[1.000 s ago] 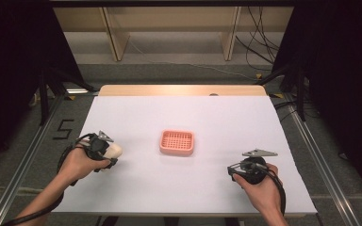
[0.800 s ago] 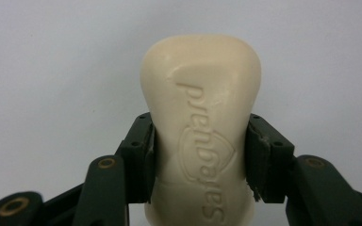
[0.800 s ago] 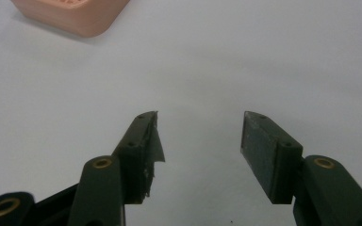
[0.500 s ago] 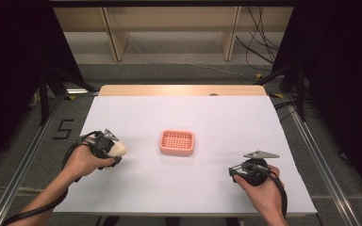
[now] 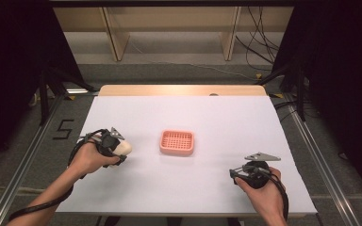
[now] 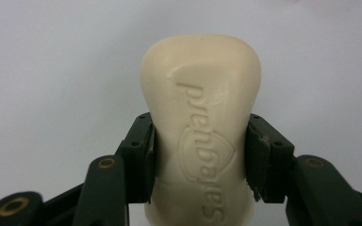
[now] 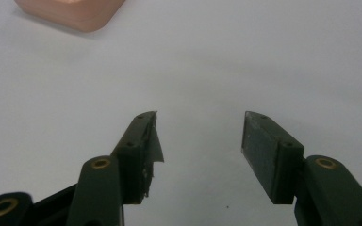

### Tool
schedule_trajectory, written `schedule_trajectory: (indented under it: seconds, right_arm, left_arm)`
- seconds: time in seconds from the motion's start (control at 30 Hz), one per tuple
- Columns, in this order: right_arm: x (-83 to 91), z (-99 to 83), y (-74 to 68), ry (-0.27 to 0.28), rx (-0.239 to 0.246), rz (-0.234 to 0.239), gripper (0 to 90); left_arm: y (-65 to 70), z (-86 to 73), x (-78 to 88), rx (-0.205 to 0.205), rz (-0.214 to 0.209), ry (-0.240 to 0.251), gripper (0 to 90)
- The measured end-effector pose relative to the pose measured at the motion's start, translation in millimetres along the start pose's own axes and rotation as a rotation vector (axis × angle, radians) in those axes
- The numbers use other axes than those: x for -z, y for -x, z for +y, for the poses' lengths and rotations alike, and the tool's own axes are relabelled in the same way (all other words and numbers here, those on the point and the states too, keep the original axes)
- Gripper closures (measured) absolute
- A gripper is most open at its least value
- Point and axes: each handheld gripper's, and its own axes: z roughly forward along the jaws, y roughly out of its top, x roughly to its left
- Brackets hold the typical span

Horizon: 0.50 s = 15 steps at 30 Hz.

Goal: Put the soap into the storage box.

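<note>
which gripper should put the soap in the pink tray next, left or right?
Left. The left gripper already has its jaws clamped on the soap bar, beside the pink tray. The right gripper is open and empty.

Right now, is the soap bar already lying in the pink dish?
No, the soap bar sits clamped in the left gripper, apart from the pink dish.

— Where do our hands sit?

— Our left hand (image 5: 90, 157) comes in from the lower left with the forearm angled inward, and it carries the left tool (image 6: 200, 155). Its jaws are pressed against both sides of a cream bar of soap (image 6: 201, 127).

— And the other side?

— Our right hand (image 5: 260, 190) is low at the right, wrapped around the right tool (image 7: 198, 155). Its jaws stand apart with nothing between them, pointing forward just above the desk (image 7: 264, 56).
</note>
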Motion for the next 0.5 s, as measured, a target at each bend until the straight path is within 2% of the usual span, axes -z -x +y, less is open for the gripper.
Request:
schedule_trajectory:
  seconds: [0.03,0.07,0.17,0.2,0.23,0.3,0.33,0.47,0.5]
  right_arm:
    - [-0.2,-0.2,0.2,0.002,-0.003,-0.011,46.3]
    - [2.5,-0.8,-2.4,-0.021,-0.043,0.000,46.3]
    - [1.3,-1.0,-0.1,-0.006,-0.017,0.000,46.3]
    - [1.4,-1.0,-0.1,-0.007,-0.018,0.000,46.2]
    - [1.3,-1.1,0.1,-0.008,-0.018,-0.001,46.2]
    - [1.4,-1.1,-0.1,-0.009,-0.020,0.001,46.2]
    - [2.5,-1.1,-1.8,-0.024,-0.045,0.000,46.2]
    - [2.4,-0.9,-2.0,-0.022,-0.047,0.000,46.2]
    - [2.4,-0.9,-1.9,-0.021,-0.045,-0.002,46.2]
  left_arm:
    - [0.5,0.5,-0.4,0.004,0.000,0.005,49.5]
    - [0.5,1.5,-0.4,-0.001,0.000,0.004,49.5]
    - [1.5,3.5,-1.9,0.000,0.005,0.014,49.5]
    - [1.0,5.1,-1.0,-0.019,-0.003,-0.004,49.5]
    - [1.4,6.0,-2.4,-0.021,-0.007,0.008,49.5]
    - [1.4,7.2,-2.5,-0.023,-0.013,0.003,49.5]
    - [2.1,8.1,-3.0,-0.026,-0.008,0.010,49.5]
    - [3.3,11.2,-4.3,-0.032,-0.009,0.008,49.5]
    - [3.1,12.6,-4.8,-0.046,-0.010,0.013,49.5]
